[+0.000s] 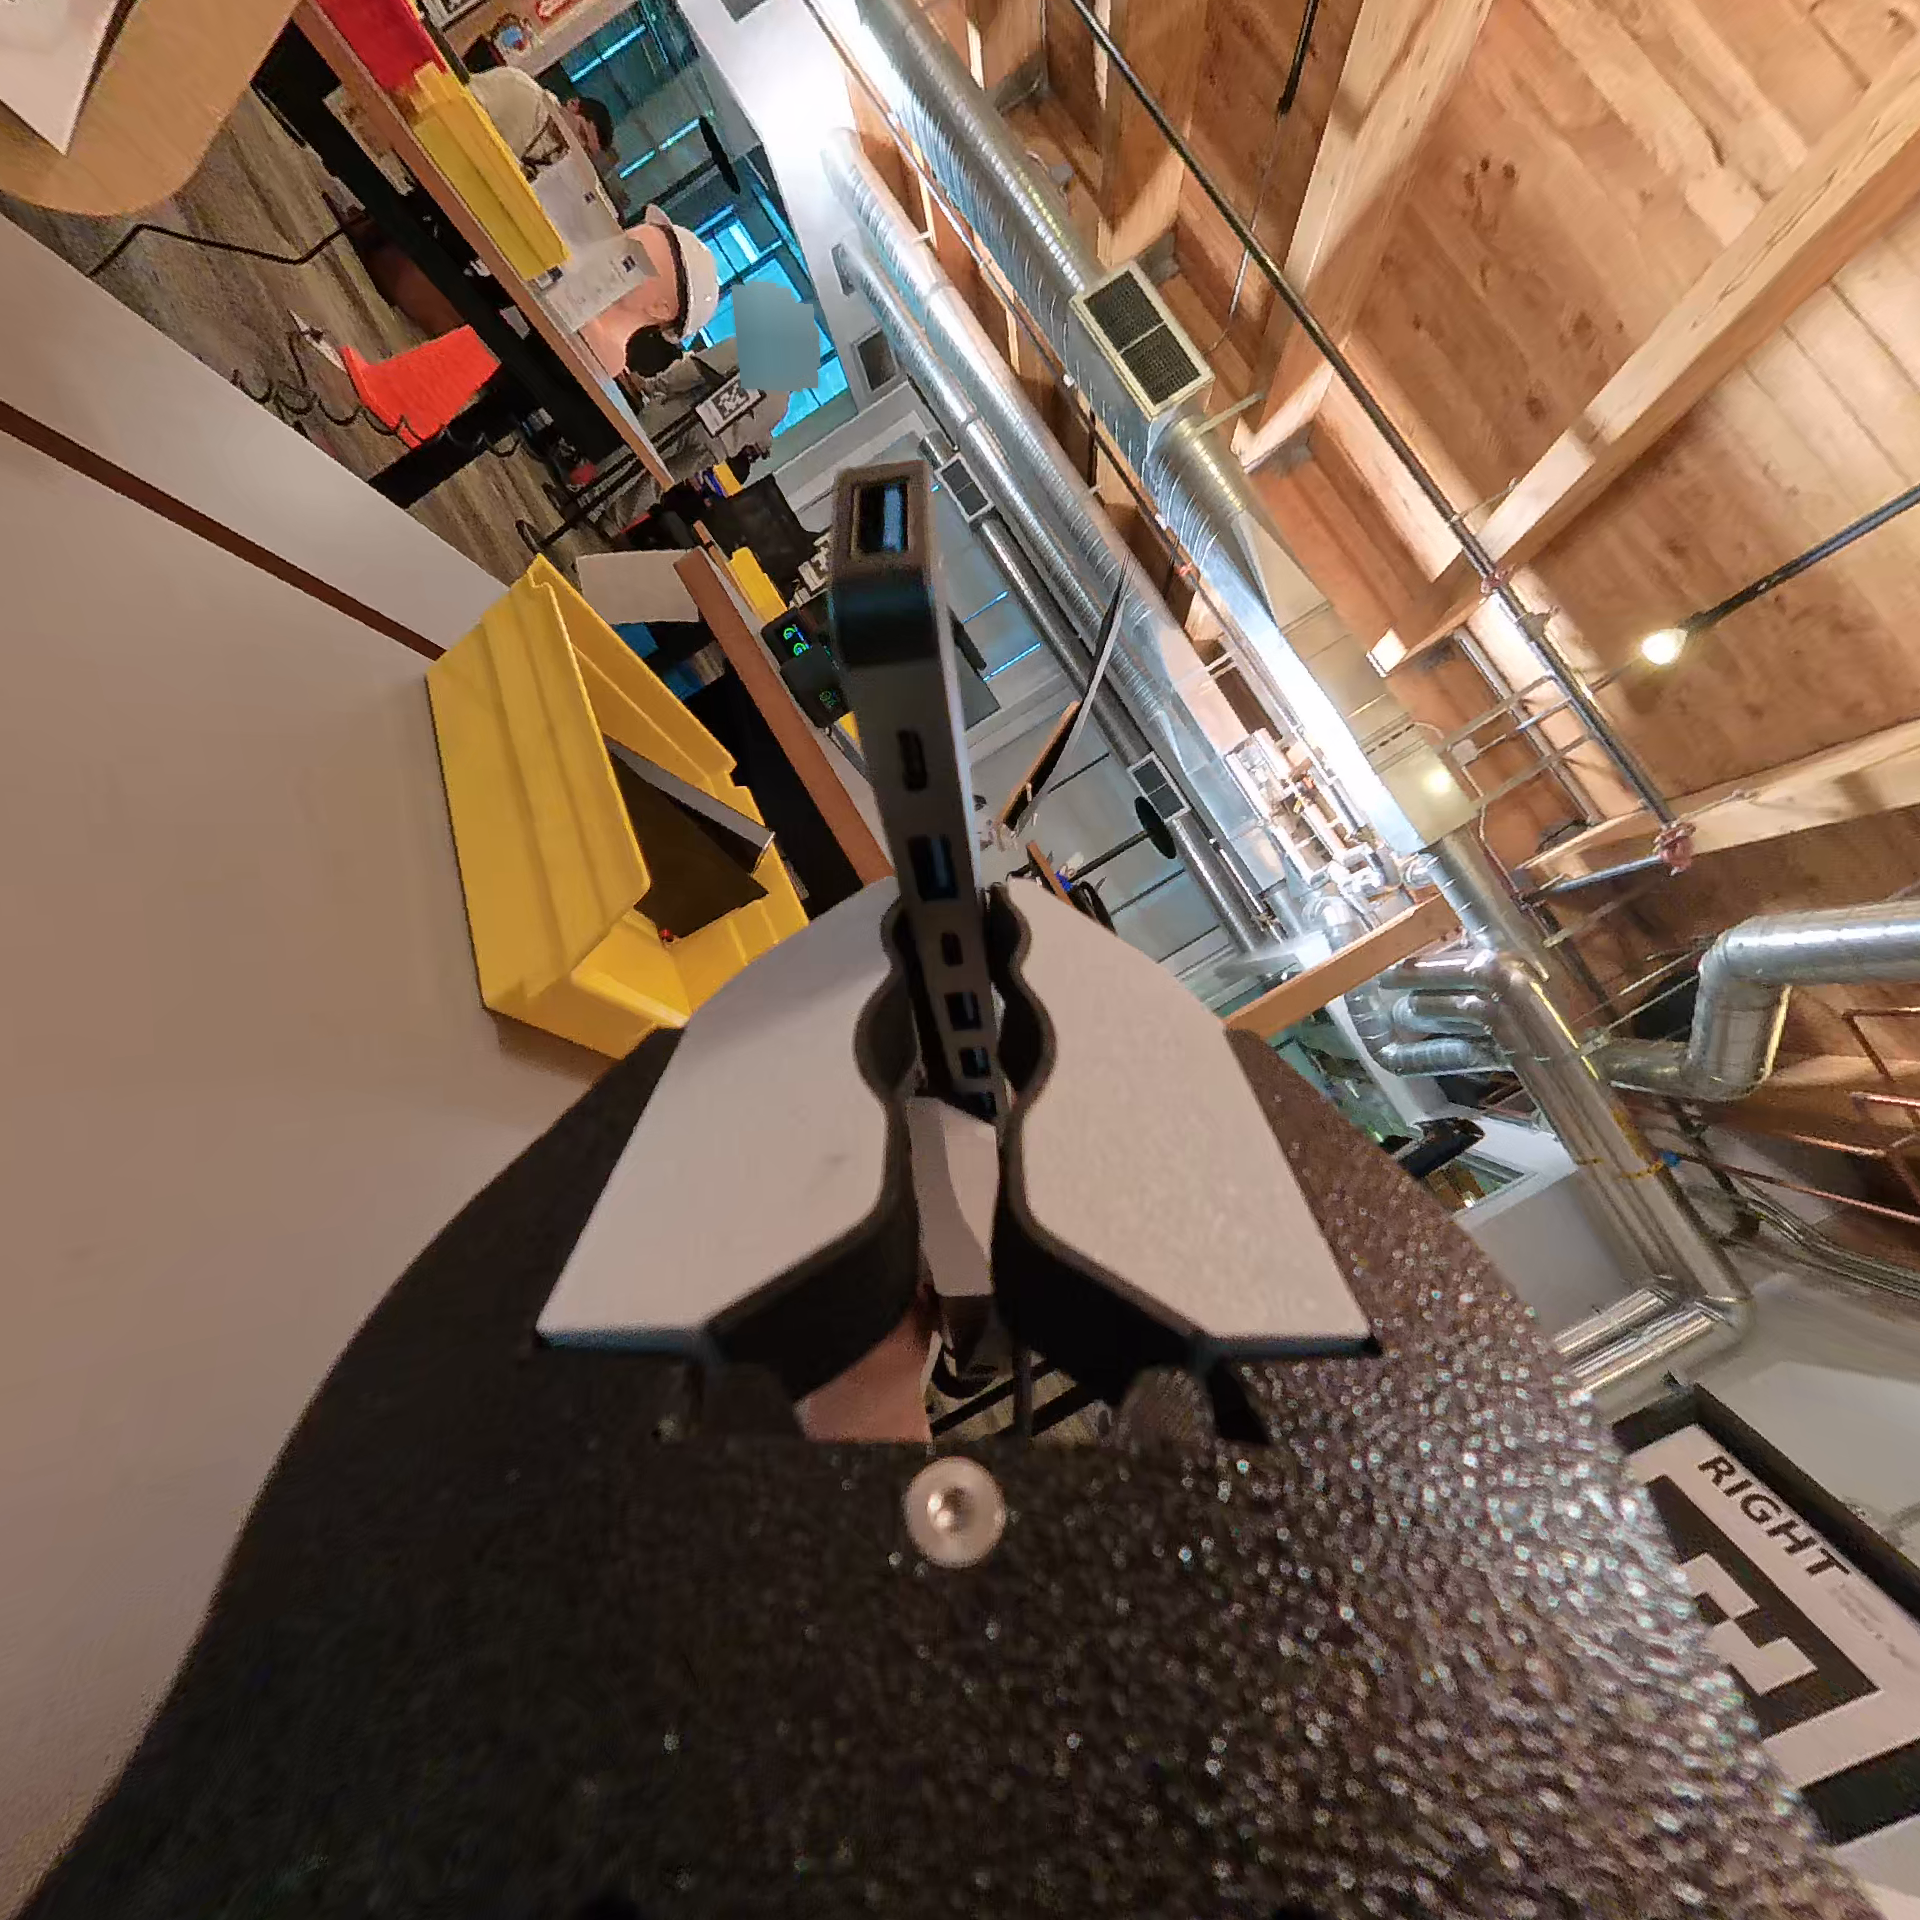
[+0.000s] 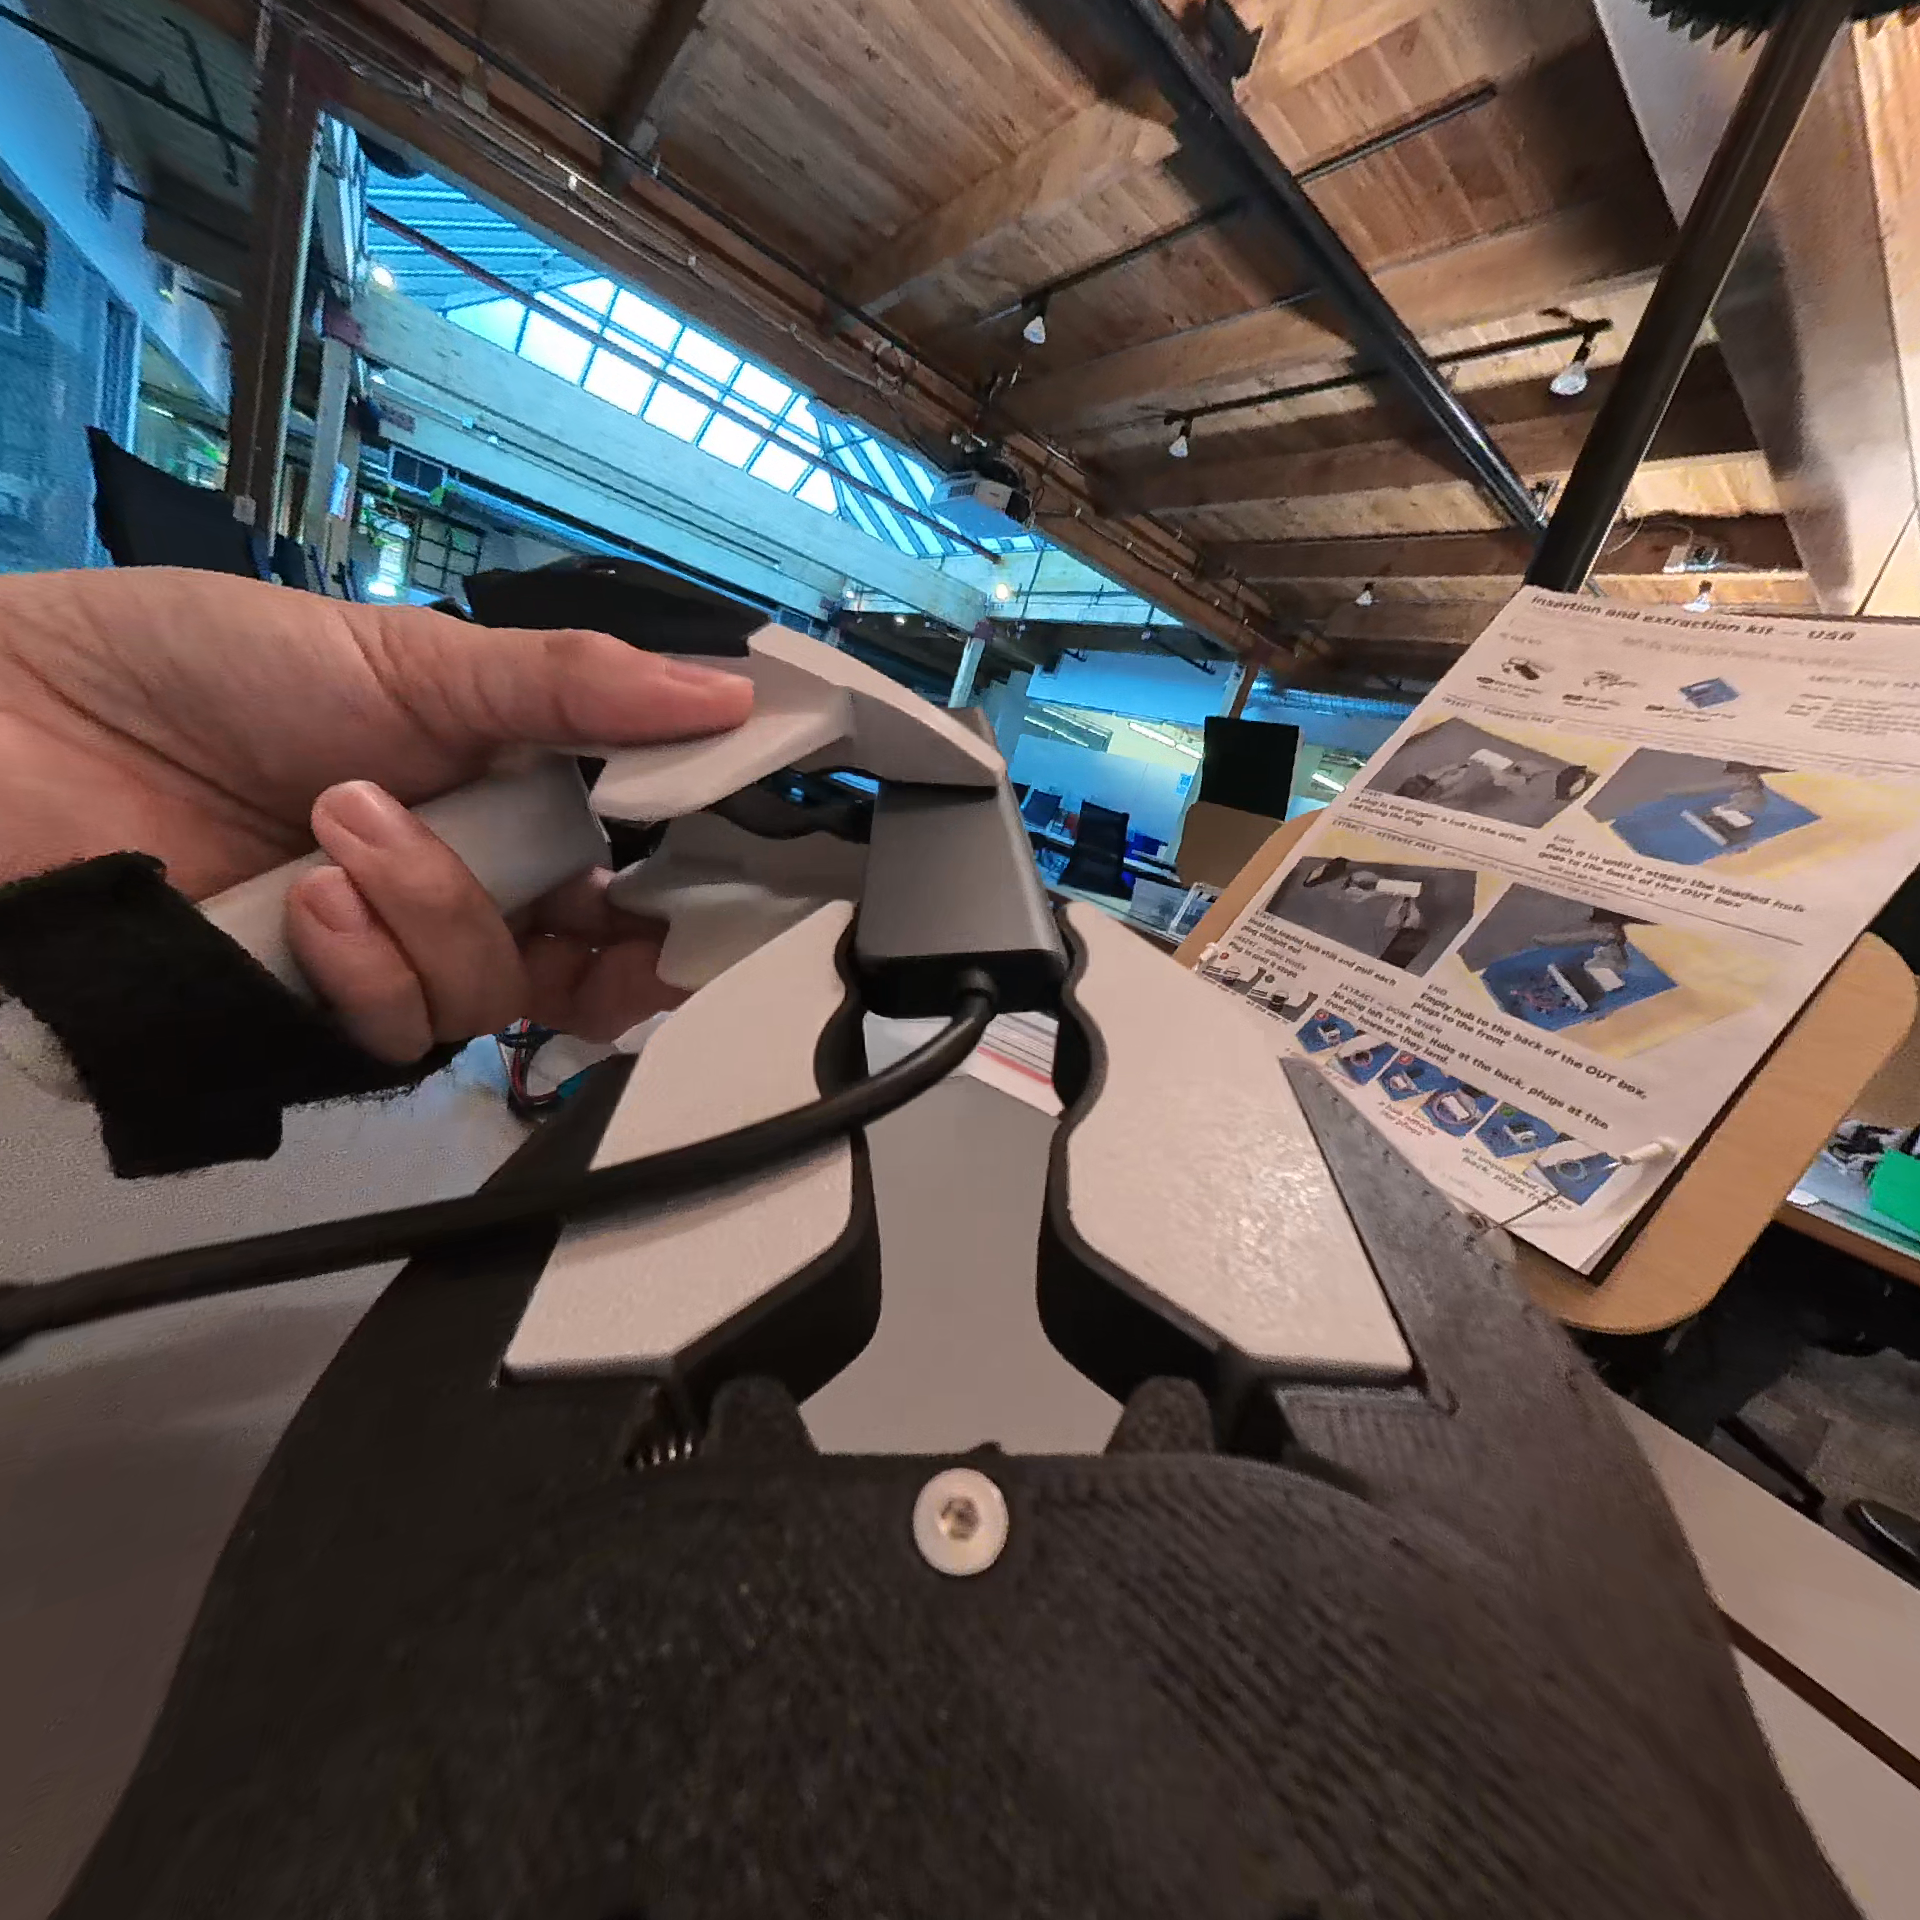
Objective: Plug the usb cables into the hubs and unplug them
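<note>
Your left gripper [image 1: 951,935] clamps the hub [image 1: 902,686] with open air around its far ports, the yellow bin [image 1: 561,810] well off to one side, while its cable [image 2: 520,1195] and your hand [image 2: 343,769] crowd the right gripper [image 2: 961,966].

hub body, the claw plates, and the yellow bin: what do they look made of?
Hub: looks like anodized metal, dark grey, matte with a soft sheen and crisp edges; could be painted plastic.
Left claw plates: light grey, flat matte faces over black edges, probably coated or printed plastic.
Yellow bin: glossy moulded plastic, with rounded ribs and an even colour.
</note>
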